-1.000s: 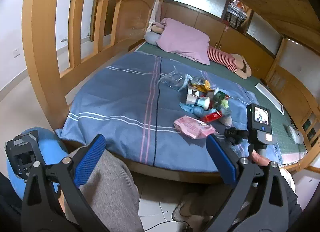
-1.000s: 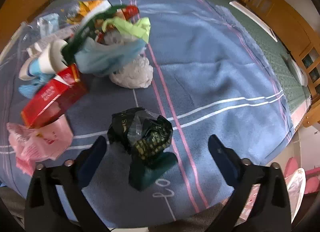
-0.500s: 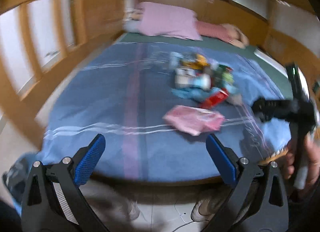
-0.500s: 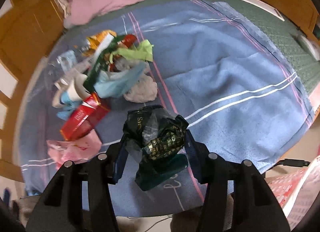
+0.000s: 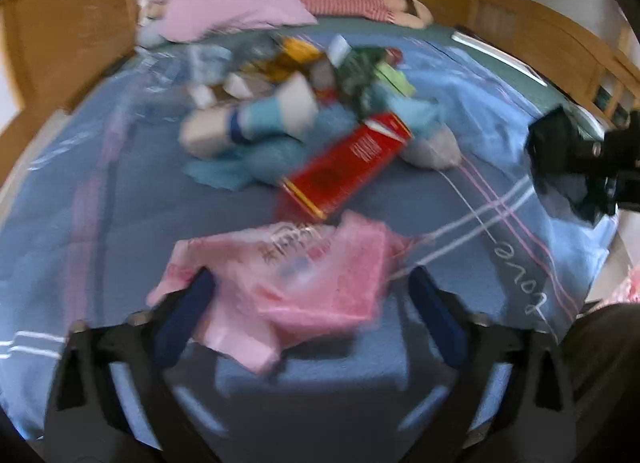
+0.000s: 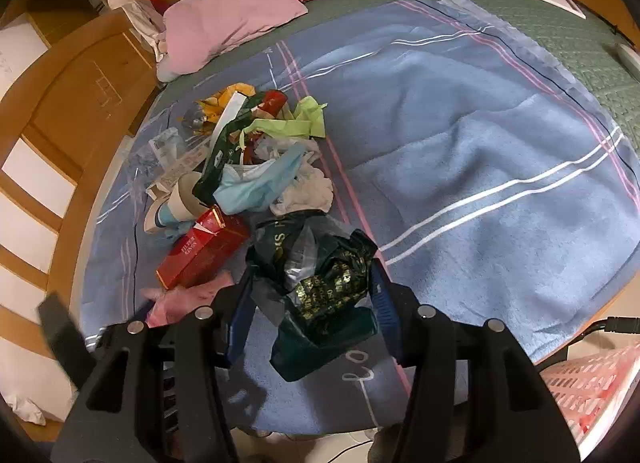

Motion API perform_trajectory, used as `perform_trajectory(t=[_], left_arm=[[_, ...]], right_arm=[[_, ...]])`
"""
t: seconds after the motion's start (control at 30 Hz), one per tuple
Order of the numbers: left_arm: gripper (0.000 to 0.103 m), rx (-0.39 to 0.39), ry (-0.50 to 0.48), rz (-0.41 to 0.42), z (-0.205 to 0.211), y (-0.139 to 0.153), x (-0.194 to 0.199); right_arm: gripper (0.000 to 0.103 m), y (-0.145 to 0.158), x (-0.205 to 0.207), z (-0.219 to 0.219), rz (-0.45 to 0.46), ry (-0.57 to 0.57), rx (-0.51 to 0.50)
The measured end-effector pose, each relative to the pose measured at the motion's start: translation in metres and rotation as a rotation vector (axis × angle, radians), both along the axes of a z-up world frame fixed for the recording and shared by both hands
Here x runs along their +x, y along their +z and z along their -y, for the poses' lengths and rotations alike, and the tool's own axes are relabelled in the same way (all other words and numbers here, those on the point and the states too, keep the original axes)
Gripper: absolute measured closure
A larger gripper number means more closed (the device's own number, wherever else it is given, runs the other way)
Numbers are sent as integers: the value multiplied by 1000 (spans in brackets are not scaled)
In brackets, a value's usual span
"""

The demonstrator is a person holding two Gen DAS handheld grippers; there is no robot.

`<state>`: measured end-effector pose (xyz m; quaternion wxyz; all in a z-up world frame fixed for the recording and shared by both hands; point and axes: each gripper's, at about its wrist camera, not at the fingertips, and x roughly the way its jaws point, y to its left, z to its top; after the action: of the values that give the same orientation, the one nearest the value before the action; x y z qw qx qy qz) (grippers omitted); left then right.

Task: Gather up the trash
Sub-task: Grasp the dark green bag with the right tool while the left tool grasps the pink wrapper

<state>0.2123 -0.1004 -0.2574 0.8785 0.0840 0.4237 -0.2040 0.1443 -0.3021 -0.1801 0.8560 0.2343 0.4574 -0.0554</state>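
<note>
Between left tongs | pink wrapper, closing | right tongs grip dark bag

Crinkled dark green glossy plastic bag looked shiny. Blue terry-cloth blanket was matt, fuzzy. Red cardboard box was smooth; bed frame varnished wood.

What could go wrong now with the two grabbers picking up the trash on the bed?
The left gripper is closing around the floppy pink bag; it might pinch the blue blanket too. The right gripper squeezes a crumpled dark green bag whose bottom hangs loose, so it could slip out.
</note>
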Motion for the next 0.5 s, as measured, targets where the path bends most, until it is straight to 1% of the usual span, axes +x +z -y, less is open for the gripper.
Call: perform_trajectory(t=[0.03,0.07,0.1,0.13,0.17,0.2,0.33,0.5], left_arm=[[44,2,-2,6,1,-1,0],[54,4,-9,25,1,0,0],[63,-16,-23,20,0,1,0],[70,-51,-34,5,-3,5,2],[72,-72,-35,2,-4,6,3],[78,-93,-36,1,-7,9,3],[81,-130,-23,16,-13,19,-4],[82,-151,-22,73,-22,44,-20]], right_arm=[[48,0,1,1,2,-1,0],[48,0,1,2,5,-4,3],[48,0,1,2,6,-5,7],[48,0,1,3,8,-6,12],[48,-1,1,3,9,-8,13],[48,-1,1,2,10,-7,13],[47,3,-1,-2,29,0,-11],[47,8,-5,-4,60,-3,-23]])
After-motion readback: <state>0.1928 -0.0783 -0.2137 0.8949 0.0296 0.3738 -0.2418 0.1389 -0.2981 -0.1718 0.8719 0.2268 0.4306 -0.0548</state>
